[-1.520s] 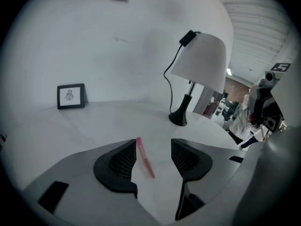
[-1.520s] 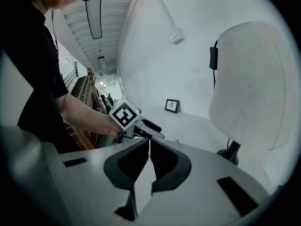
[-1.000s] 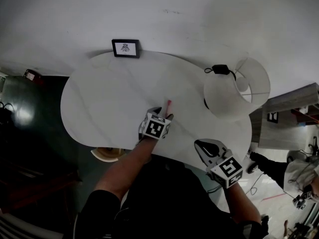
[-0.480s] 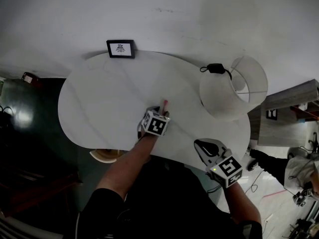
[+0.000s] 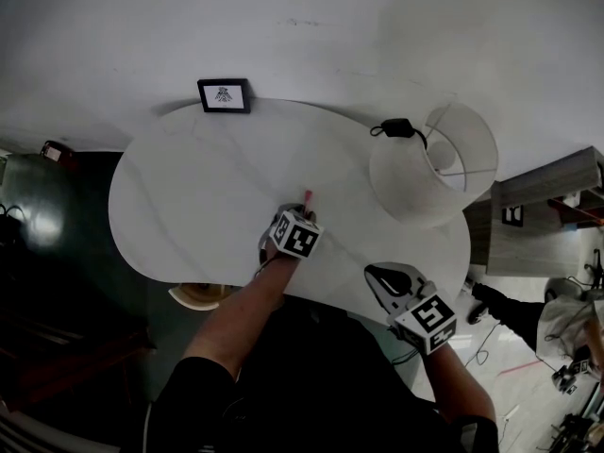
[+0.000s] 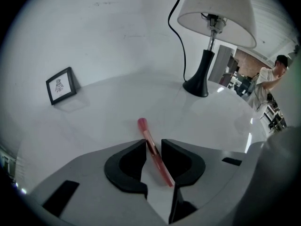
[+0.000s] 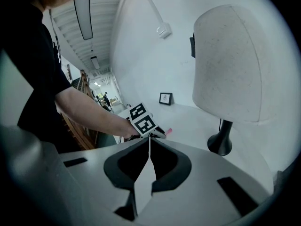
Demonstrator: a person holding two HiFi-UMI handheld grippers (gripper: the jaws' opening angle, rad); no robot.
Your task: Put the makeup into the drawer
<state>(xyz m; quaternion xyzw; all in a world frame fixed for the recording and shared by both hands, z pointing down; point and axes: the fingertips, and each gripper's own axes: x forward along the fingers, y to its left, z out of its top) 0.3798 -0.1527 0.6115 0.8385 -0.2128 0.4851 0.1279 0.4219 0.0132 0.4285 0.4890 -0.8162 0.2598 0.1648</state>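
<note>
A slim pink makeup tube (image 6: 143, 125) lies on the white rounded table (image 5: 189, 187), near its front middle; the tube (image 5: 308, 197) also shows in the head view. My left gripper (image 6: 154, 145) points steeply down over it. Its jaws have just been closing and stand narrowly apart around the tube, with a thin gap still showing at the right pad. My right gripper (image 5: 376, 274) hovers at the table's front right edge, shut and empty. In the right gripper view its jaws (image 7: 149, 139) meet, and the left gripper's marker cube (image 7: 142, 119) shows beyond them.
A white-shaded lamp (image 5: 429, 163) with a black base (image 6: 197, 81) and cord stands at the table's right. A small black picture frame (image 5: 224, 94) stands at the back edge. A pale rounded object (image 5: 198, 293) peeks from below the front edge. A person (image 6: 275, 74) stands far right.
The left gripper has tilted down over the pink tube and hides more of it. The right gripper has kept still.
</note>
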